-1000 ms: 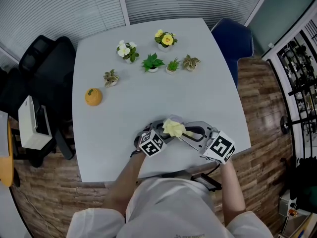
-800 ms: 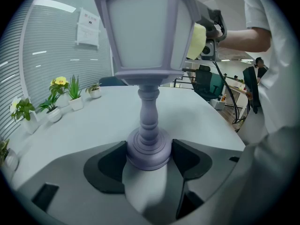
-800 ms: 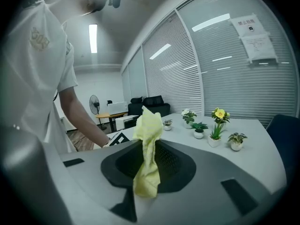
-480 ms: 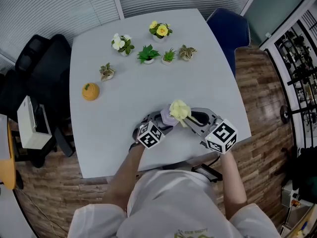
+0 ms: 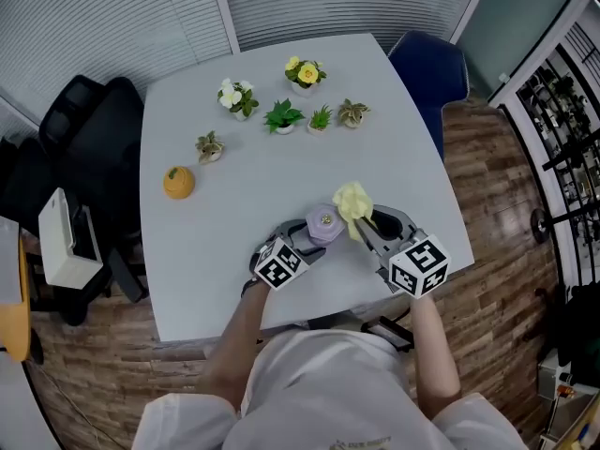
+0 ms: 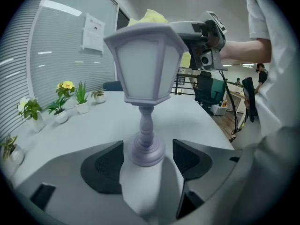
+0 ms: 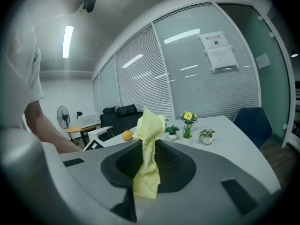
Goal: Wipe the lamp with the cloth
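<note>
the left gripper [image 5: 300, 244] is clamping its jaws on the base of the lilac lamp [image 6: 145, 74], which is standing upright near the desk's [image 5: 234, 218] front edge. the right gripper [image 7: 150, 165] is pinching the yellow cloth [image 7: 149, 144] between closed jaws, holding it just beside the lamp's top. potted plants [image 5: 284, 117] and an orange ornament [image 5: 178, 183] are sitting well apart, farther back.

An office meeting room is indicated: a white table [image 5: 281, 172] is enclosed by glass partitions hung with horizontal blinds [image 5: 103, 26], a black swivel chair [image 5: 84, 129] is drawn up beside it, printed notices [image 7: 218, 50] are taped to the glass, and strip lighting [image 7: 68, 41] is mounted overhead.
</note>
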A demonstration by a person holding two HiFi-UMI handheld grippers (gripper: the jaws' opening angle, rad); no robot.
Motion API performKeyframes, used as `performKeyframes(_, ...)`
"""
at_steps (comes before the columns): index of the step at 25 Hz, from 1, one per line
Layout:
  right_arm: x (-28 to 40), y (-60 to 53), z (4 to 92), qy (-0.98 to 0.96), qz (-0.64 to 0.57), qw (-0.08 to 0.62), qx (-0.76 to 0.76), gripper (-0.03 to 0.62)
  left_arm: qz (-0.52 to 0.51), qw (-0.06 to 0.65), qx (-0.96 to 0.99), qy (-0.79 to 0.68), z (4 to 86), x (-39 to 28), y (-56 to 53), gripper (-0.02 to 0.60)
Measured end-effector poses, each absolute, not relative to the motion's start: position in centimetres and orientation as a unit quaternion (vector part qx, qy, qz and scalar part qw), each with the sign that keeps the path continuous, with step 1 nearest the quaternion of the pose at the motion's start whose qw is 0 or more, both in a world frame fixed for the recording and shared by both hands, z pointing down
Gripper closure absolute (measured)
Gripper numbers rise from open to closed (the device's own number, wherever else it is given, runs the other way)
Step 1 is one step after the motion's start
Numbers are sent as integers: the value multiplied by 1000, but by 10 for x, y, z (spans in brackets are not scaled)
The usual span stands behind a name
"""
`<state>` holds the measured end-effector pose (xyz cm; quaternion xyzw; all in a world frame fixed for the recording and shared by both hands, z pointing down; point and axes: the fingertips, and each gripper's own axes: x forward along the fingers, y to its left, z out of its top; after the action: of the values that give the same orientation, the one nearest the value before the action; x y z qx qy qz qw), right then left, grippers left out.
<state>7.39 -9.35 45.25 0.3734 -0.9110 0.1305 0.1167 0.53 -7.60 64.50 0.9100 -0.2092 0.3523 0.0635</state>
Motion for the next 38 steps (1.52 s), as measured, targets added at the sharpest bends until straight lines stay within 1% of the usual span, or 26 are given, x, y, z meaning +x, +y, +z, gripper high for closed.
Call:
performKeyframes(3,78,-91,441,-902,141,88,399,517,323,92,916,-222,635,-4,-64,273)
performKeyframes(7,83,-85,426,-889,166,40,426,517,226,152,920,-282,599,-15,-59,273)
performKeyframes(9,84,-81,421,-883,176,18,436,517,181,162,918,-313,576,-24,-60,273)
performKeyframes(12,81,-74,415,-875,170,12,453,516,124,169,915,-346,539,-38,-59,276)
performKeyframes(13,80,-72,413,-873,163,15,459,516,112,168,914,-353,527,-42,-58,301)
performKeyframes(15,78,-68,409,-868,145,23,474,516,100,153,913,-365,504,-48,-56,416)
performKeyframes(18,73,-62,401,-859,111,40,498,517,89,121,911,-384,472,-56,-56,503)
performKeyframes(19,72,-60,399,-856,99,47,505,517,80,113,908,-395,461,-60,-57,547)
performKeyframes(20,70,-57,398,-853,88,54,512,517,70,109,905,-406,450,-65,-59,568)
performKeyframes(23,68,-52,392,-841,62,68,533,517,48,102,893,-436,421,-80,-66,578)
performKeyframes(28,65,-46,385,-838,49,68,540,517,53,66,877,-473,392,-94,-68,580)
performKeyframes(31,65,-45,383,-837,51,66,541,517,55,54,874,-480,388,-97,-67,580)
performKeyframes(38,64,-42,383,-838,49,70,539,517,58,53,871,-486,388,-100,-65,580)
